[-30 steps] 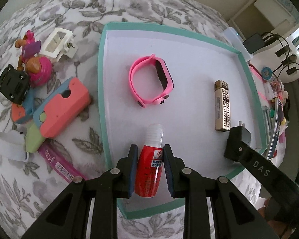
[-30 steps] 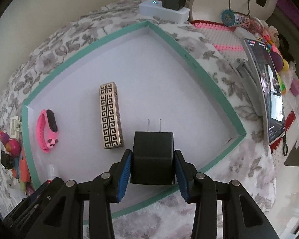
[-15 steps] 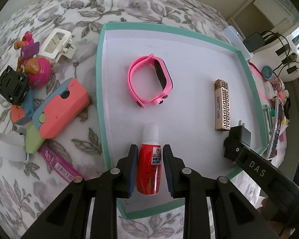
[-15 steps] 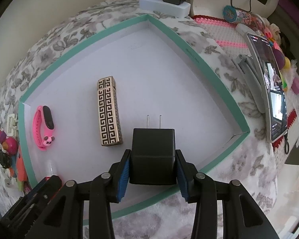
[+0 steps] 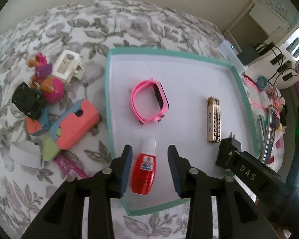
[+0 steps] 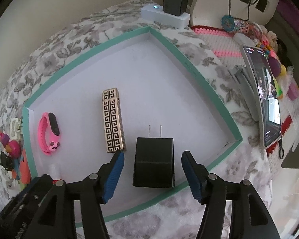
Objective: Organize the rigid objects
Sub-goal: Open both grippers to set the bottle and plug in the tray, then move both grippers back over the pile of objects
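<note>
- Floral grey-and-white cloth (image 5: 129,25) covered the surface, with a teal-rimmed tray (image 5: 107,107) lying on it.
- Left gripper (image 5: 149,166) had its jaws spread around the red bottle (image 5: 143,174), which lay flat in the tray (near edge), untouched.
- Right gripper (image 6: 152,176) stood likewise open, the black charger (image 6: 153,162) lying free between its pads.
- Pink watch (image 5: 149,103) and patterned lighter (image 6: 113,120) lay farther in.

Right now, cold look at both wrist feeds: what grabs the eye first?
The teal-rimmed tray dominates, with a pink watch near its middle. Each open gripper straddles something lying in the tray: left gripper a red bottle, right gripper a black charger. Bright toys are piled left of the tray.
</note>
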Action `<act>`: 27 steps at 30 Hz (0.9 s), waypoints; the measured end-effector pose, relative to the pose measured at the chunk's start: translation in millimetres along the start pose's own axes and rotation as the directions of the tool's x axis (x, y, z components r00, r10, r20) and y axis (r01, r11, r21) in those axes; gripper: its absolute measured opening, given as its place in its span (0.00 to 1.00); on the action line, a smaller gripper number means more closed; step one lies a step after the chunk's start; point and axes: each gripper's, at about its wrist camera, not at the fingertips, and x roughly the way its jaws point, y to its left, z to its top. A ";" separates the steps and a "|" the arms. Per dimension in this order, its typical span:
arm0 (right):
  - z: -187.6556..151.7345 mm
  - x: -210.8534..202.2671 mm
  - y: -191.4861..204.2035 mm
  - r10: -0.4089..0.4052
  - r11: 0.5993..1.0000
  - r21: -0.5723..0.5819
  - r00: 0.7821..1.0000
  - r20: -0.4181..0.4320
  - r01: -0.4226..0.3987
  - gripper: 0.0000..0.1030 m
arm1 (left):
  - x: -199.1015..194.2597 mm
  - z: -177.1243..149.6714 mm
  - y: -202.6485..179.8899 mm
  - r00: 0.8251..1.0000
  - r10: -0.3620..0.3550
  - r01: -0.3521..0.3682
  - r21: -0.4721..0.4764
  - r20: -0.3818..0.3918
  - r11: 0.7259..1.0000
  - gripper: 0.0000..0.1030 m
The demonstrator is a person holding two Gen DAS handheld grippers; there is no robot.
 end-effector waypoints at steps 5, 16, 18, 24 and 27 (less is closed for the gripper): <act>-1.8 -4.8 4.2 0.008 1.000 -0.028 1.000 0.026 -0.007 0.73 | -9.9 2.7 6.8 0.996 0.075 -0.075 -0.009 0.054 0.997 0.56; -3.0 -6.0 22.3 0.039 0.994 -0.103 0.998 0.056 -0.033 0.87 | -12.9 8.8 34.5 0.975 0.197 -0.188 -0.094 0.100 0.978 0.75; -4.6 -5.4 25.5 0.044 0.992 -0.118 0.998 0.055 -0.037 0.94 | -12.9 9.1 41.0 0.970 0.221 -0.209 -0.111 0.102 0.972 0.78; -6.6 -6.8 32.5 0.059 0.988 -0.149 0.996 0.068 -0.048 1.00 | -15.9 10.0 51.9 0.955 0.271 -0.254 -0.140 0.121 0.957 0.86; -8.2 -6.9 35.4 0.078 0.985 -0.160 0.995 0.062 -0.067 1.00 | -18.9 10.0 56.7 0.940 0.311 -0.291 -0.144 0.140 0.946 0.87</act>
